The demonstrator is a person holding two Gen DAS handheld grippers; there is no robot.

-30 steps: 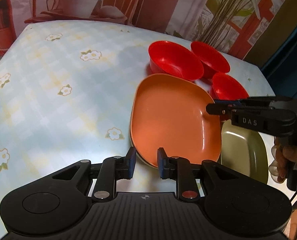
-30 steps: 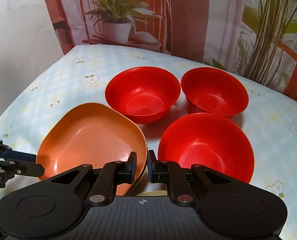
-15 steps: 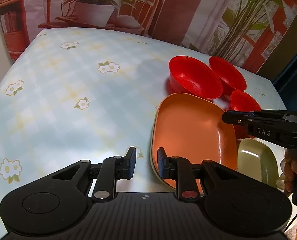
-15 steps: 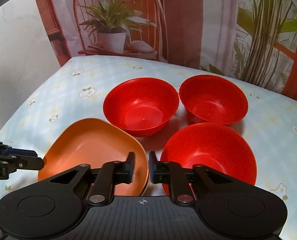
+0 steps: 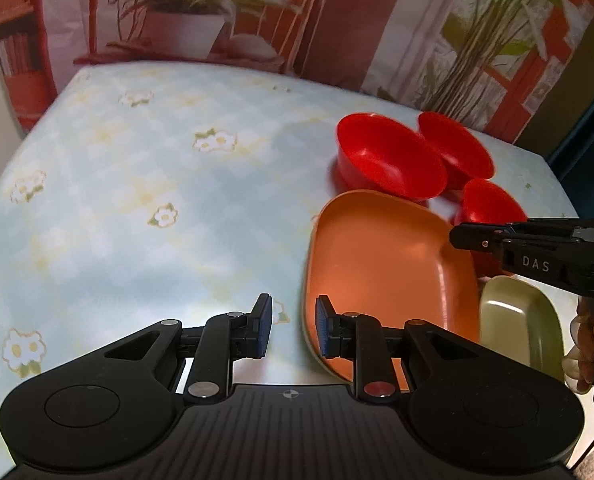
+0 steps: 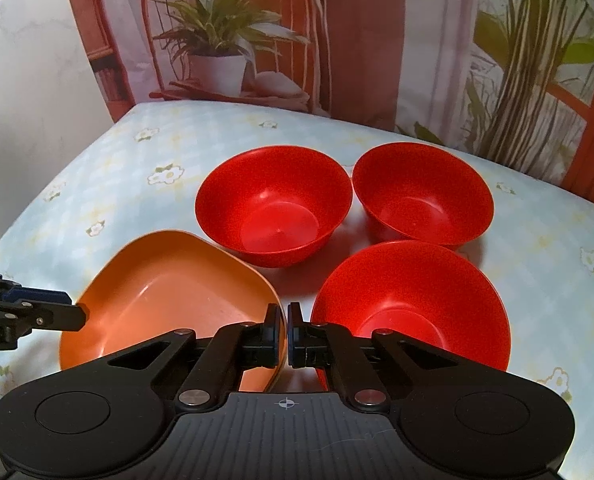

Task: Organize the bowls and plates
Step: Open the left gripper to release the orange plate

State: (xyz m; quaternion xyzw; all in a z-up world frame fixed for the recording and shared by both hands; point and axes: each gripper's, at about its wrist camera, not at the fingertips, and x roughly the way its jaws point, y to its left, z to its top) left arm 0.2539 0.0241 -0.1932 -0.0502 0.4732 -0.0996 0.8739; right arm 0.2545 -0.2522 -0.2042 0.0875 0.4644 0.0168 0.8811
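I hold my right gripper (image 6: 286, 334) pinched shut on the orange plate (image 6: 169, 292) rim beside three red bowls (image 6: 273, 204), my left gripper (image 5: 291, 328) slightly apart, empty, ready to steady it.

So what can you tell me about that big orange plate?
The orange plate is a rounded square dish with a raised rim, smooth and slightly shiny like plastic. It is empty and rests nearly flat on the flowered tablecloth, beside three red bowls. A paler rim shows beneath its near edge. No gripper pads clamp it.
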